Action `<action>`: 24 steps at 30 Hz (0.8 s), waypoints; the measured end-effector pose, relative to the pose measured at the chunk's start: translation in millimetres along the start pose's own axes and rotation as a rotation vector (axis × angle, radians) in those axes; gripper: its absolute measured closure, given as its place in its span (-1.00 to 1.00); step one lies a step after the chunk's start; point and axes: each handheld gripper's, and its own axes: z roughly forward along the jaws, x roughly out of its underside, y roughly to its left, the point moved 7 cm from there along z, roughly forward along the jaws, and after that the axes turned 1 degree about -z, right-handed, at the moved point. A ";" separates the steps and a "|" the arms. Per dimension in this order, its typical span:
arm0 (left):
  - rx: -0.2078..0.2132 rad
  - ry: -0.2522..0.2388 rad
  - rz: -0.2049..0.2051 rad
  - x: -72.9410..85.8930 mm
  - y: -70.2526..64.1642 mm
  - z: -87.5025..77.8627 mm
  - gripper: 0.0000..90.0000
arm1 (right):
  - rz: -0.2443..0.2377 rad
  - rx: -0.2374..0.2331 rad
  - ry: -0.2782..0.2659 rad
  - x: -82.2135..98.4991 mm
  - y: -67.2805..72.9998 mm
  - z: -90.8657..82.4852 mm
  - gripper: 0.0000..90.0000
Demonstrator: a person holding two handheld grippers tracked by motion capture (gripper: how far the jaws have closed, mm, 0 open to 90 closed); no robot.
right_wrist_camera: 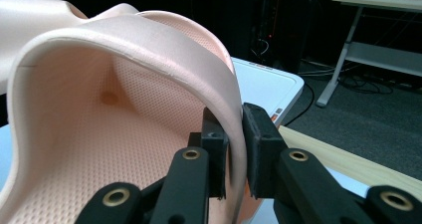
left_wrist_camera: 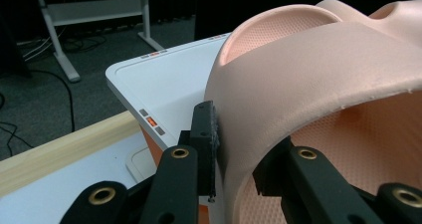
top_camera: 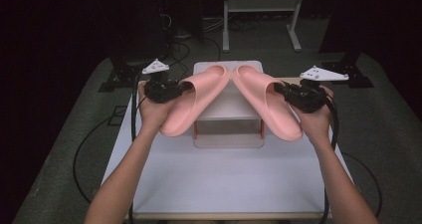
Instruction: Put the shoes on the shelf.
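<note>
While the person's 2 forearms come up from 6 o'clock in the high view, each hand carries a black gripper clamped on a pink slide sandal. The left gripper (top_camera: pixel 166 89) sits at about 9 o'clock of the white rack, and its jaws are closed on the side edge of the left sandal (top_camera: pixel 191 102). In the left gripper view, one pad presses the outside of the strap of that sandal (left_wrist_camera: pixel 308 74) and the other jaw reaches inside the strap, against its textured lining.

The right gripper (top_camera: pixel 293 95) sits at about 3 o'clock of the rack, its jaws pinched on the side of the right sandal (top_camera: pixel 266 102). The right gripper view shows the strap wall of this sandal (right_wrist_camera: pixel 124 109) squeezed between the 2 pads, with little gap left.

Both sandals are held in the air above the small white rack (top_camera: pixel 228 117), toes pointing toward 12 o'clock and leaning toward each other so the toe ends nearly meet over its top shelf; whether they touch cannot be told. The heels spread outward toward 7 and 5 o'clock. The rack stands on the white table (top_camera: pixel 224 184), near its far edge. A grey triangular plate tops each gripper.
</note>
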 end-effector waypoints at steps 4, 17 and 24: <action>-0.002 0.007 -0.007 -2.5 1.6 6.1 0.66 | 0.005 0.006 0.011 0.3 -3.0 5.4 0.78; -0.036 0.043 -0.016 -8.5 9.0 24.1 0.65 | 0.037 0.033 0.035 0.0 -13.7 20.9 0.78; -0.048 0.065 -0.031 -9.8 11.7 32.7 0.61 | 0.071 0.055 0.049 0.1 -18.6 31.6 0.77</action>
